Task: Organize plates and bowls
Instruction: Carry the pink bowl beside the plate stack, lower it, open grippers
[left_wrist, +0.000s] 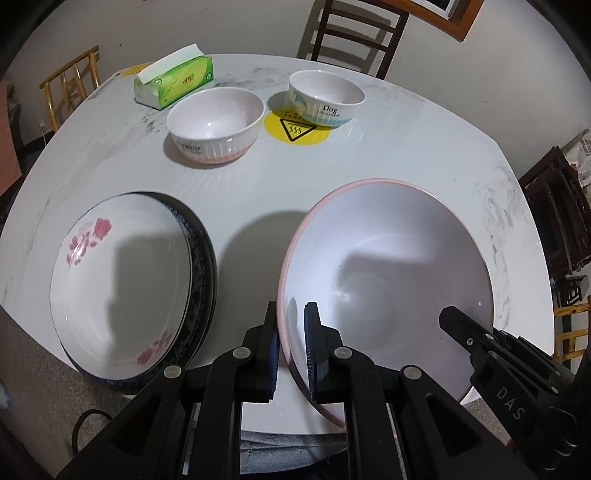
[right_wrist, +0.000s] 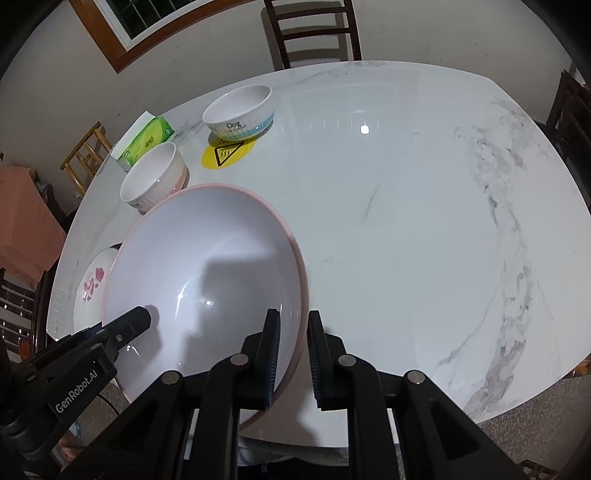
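Marble worktop (right_wrist: 406, 221) is carrying a pink-rimmed bowl (left_wrist: 388, 266); both grippers' fingers (left_wrist: 273, 350) (right_wrist: 271, 354) are clamping its rim, hiding the floral plate (right_wrist: 90, 284).

Domestic dining room. Evidence: white marble-pattern desk (right_wrist: 406, 221) with rounded corners, dark wooden ladder-back chair (left_wrist: 354, 33) against a plain wall, wood-framed window (right_wrist: 122, 33), bamboo chair (left_wrist: 72, 85), green tissue pack (left_wrist: 173, 79), yellow heat-warning sticker (left_wrist: 295, 131), household bowls and floral plate (left_wrist: 118, 277).
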